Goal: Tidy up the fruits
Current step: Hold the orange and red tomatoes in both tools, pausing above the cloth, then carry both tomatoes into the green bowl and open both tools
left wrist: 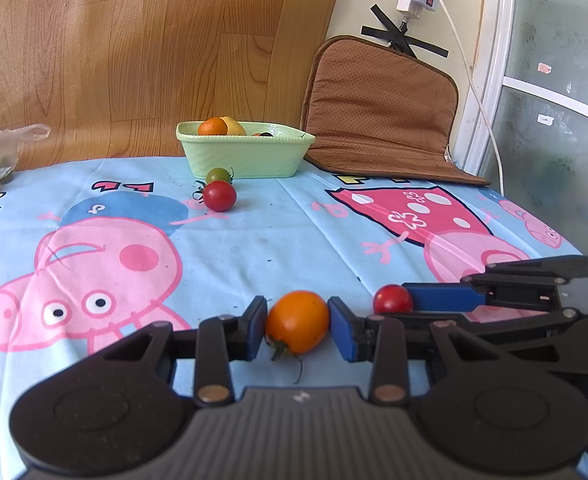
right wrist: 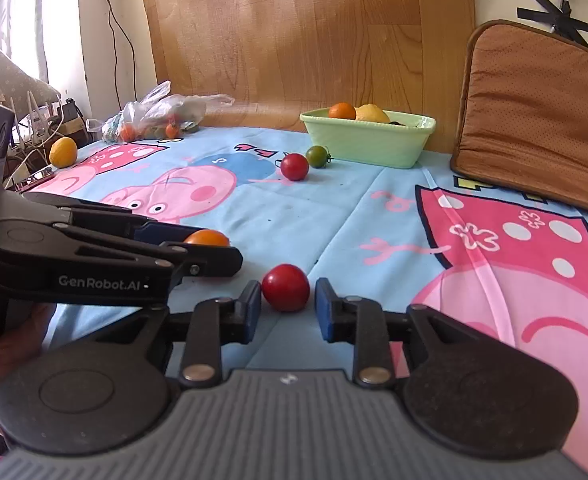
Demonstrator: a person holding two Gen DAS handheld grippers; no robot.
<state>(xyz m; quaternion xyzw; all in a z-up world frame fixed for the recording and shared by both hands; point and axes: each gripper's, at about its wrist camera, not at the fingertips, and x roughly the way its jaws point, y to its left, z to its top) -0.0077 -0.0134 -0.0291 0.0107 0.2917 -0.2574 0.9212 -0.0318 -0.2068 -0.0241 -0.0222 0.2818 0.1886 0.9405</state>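
Well, the left gripper (left wrist: 297, 326) had its fingers (left wrist: 256, 330) clamped on an orange tomato (left wrist: 297, 321) low over the table (left wrist: 294, 240), and just beside it the right gripper (right wrist: 288, 306) stood with fingers (right wrist: 250, 312) slightly parted around a red tomato (right wrist: 286, 287), a sliver of gap on the right. Farther back, a second red tomato (right wrist: 294, 166) and one green tomato (right wrist: 317, 156) touched, lying right before the green basket (right wrist: 367, 140), which held an orange (right wrist: 342, 111) and a yellow fruit (right wrist: 371, 113). One brown cushion (right wrist: 533, 112) leaned at the right; one plastic bag (right wrist: 158, 116) of fruit and one lemon (right wrist: 63, 152) sat far left.
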